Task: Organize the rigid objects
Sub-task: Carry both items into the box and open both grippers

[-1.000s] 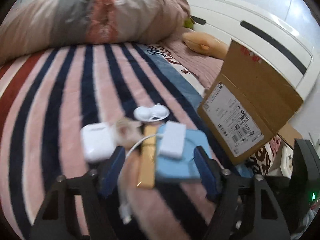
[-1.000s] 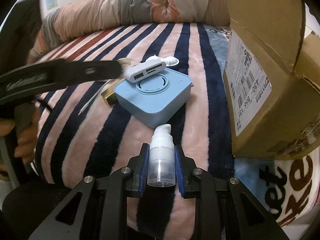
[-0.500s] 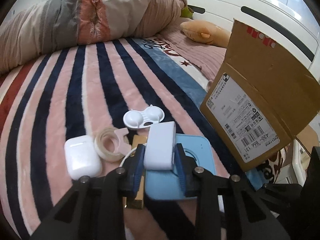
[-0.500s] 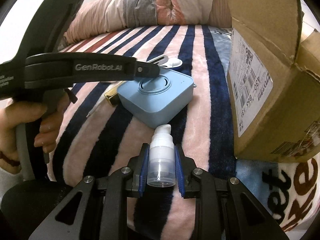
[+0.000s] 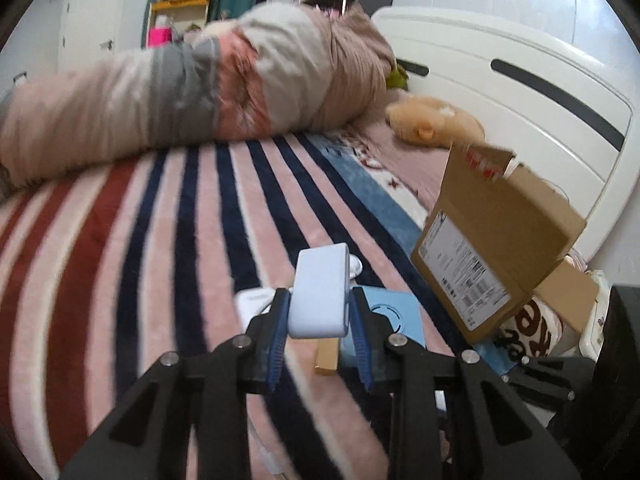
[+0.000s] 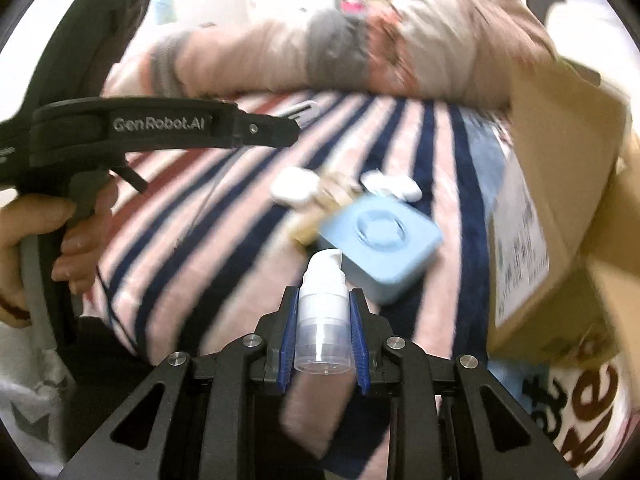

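My left gripper [image 5: 318,330] is shut on a white USB hub [image 5: 320,292] and holds it above the striped bed. Below it lie a blue square box [image 5: 390,320], a gold bar [image 5: 326,356] and a white earbud case [image 5: 254,304]. My right gripper [image 6: 323,332] is shut on a clear pump bottle [image 6: 323,316], lifted above the blanket. In the right wrist view the blue box [image 6: 380,240], the earbud case [image 6: 294,190] and a white lens case [image 6: 394,188] lie ahead. The left gripper's arm [image 6: 160,124] and the hub's end [image 6: 304,110] show at upper left.
An open cardboard box [image 5: 496,248] stands at the bed's right edge, also in the right wrist view [image 6: 560,200]. A rolled duvet [image 5: 180,96] lies across the far side. A plush toy [image 5: 432,124] rests by the white headboard [image 5: 520,80].
My left gripper closed on the USB hub and lifted it off the blue box. My right gripper rose with the pump bottle. Both views are now motion-blurred.
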Demonstrator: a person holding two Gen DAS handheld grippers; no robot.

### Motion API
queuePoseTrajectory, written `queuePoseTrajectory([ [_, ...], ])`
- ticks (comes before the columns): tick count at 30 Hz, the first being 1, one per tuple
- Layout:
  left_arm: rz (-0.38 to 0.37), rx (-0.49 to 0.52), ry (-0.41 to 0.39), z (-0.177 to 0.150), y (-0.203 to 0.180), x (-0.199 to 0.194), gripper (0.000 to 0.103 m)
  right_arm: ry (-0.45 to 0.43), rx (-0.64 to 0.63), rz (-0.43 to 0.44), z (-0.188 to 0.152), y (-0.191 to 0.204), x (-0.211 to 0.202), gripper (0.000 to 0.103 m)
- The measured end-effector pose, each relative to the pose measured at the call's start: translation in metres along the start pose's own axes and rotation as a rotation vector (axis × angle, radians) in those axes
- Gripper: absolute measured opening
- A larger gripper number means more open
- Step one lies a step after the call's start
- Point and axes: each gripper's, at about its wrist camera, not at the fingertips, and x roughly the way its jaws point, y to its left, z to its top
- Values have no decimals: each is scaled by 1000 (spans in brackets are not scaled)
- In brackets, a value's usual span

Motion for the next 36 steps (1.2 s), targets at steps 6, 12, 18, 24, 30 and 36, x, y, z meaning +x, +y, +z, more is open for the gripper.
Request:
queuePoseTrajectory([
  [6, 26, 55, -88, 20, -15, -58, 27, -175, -24, 36, 35, -7, -68, 20],
  [12, -21, 124, -125, 39, -50, -76, 27, -237, 57, -153, 55, -80, -112, 20],
  [18, -112, 188, -91, 60, -104, -59, 27, -95, 115, -275, 40, -146, -93, 20],
  [24, -196, 311, -42, 85, -170, -35, 27, -69, 119, -318, 23, -171, -87, 21],
  [30, -260, 361, 50, 103, -215, 3, 27, -109, 146, -290, 14, -186, -99, 25],
  [36, -274, 395, 163, 108, -242, 48, 27, -122, 155, -286, 6, -193, -107, 27],
])
